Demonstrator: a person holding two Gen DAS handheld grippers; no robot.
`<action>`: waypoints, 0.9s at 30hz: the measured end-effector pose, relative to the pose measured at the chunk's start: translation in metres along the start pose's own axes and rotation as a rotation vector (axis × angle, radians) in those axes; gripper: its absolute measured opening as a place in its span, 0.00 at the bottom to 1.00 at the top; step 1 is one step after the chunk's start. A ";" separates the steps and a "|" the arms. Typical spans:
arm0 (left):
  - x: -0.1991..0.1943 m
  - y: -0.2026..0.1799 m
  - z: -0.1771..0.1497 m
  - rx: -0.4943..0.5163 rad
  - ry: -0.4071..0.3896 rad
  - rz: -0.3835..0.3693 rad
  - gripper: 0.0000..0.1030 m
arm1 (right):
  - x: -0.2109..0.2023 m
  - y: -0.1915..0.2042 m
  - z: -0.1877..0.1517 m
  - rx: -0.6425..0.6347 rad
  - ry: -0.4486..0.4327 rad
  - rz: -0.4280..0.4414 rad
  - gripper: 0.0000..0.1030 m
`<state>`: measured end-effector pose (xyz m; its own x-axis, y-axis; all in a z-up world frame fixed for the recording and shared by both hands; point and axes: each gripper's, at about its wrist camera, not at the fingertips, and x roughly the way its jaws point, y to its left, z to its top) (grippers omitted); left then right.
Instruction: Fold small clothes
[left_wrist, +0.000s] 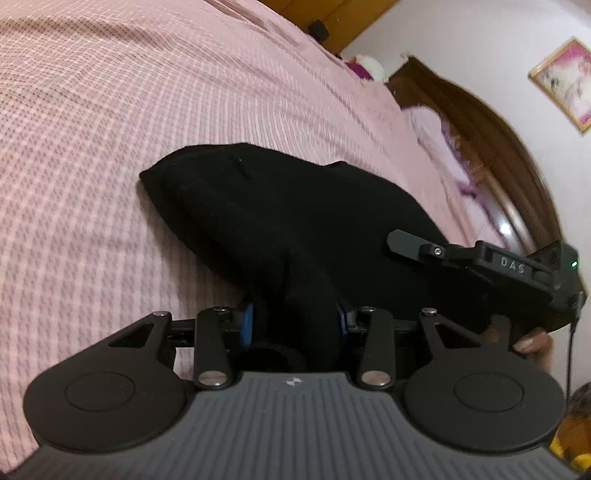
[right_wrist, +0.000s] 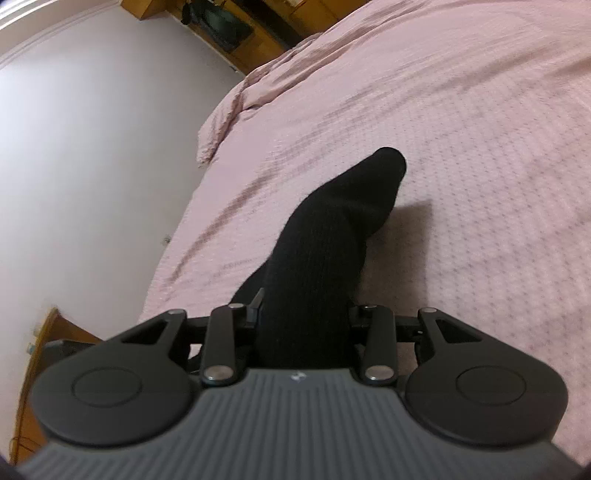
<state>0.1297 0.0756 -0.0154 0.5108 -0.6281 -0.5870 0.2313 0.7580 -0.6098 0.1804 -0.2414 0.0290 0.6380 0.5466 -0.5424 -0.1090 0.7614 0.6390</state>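
Bed: pink checked bedspread (left_wrist: 110, 129) under my work.
Left gripper (left_wrist: 295, 325): clenched on black sock (left_wrist: 277, 221).
Right gripper (right_wrist: 303, 325): grasping the same sock – lifted.

Soft, dim indoor light, strong fisheye bending at edges, slight motion blur, faint shadow beside the black sock (right_wrist: 332, 236).

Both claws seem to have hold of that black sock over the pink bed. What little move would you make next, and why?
Probably lower both claws together to lay the black sock flat on the pink bedspread. The left claw and right claw each pinch an end, and the cloth hangs bunched with only its far tip near the bed, so it likely needs smoothing before any fold.
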 end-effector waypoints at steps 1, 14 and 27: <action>0.002 -0.004 -0.006 0.015 0.002 0.022 0.44 | -0.004 -0.005 -0.007 0.004 -0.004 -0.015 0.38; 0.011 -0.040 -0.048 0.139 -0.015 0.260 0.58 | -0.002 -0.034 -0.072 -0.106 -0.102 -0.177 0.50; -0.043 -0.082 -0.070 0.229 -0.108 0.422 0.79 | -0.068 -0.003 -0.094 -0.221 -0.200 -0.246 0.63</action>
<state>0.0309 0.0285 0.0226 0.6796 -0.2449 -0.6915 0.1556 0.9693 -0.1904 0.0656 -0.2482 0.0125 0.7994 0.2760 -0.5336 -0.0822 0.9301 0.3580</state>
